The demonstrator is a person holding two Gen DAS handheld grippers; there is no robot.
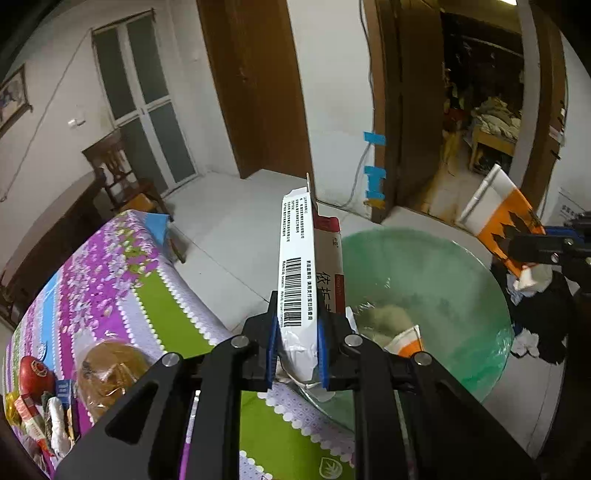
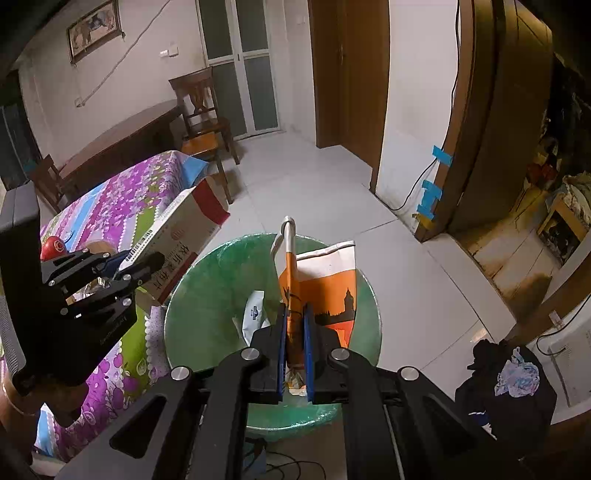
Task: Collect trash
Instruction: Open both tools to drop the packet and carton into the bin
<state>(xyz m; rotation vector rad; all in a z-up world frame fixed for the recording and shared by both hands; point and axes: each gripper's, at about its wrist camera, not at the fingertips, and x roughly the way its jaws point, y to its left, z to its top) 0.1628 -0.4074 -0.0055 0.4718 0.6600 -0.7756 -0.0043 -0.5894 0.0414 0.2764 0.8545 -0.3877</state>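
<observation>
Bin (image 2: 184, 332) lined with green bag stands on floor, right of desk (image 1: 110, 280). Left hand-held gripper (image 1: 297, 332) clamped on white medicine box (image 1: 297, 266) at bin's left rim. Right hand-held gripper (image 2: 295, 332) clamped on orange-and-white paper bag (image 2: 328, 291) over bin.

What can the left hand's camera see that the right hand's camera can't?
Only the left wrist view shows the bread in a bag and snack packets on the table. Only the right wrist view shows the framed picture on the wall. Both show the green-lined trash bin, the medicine box and the orange paper bag.
</observation>
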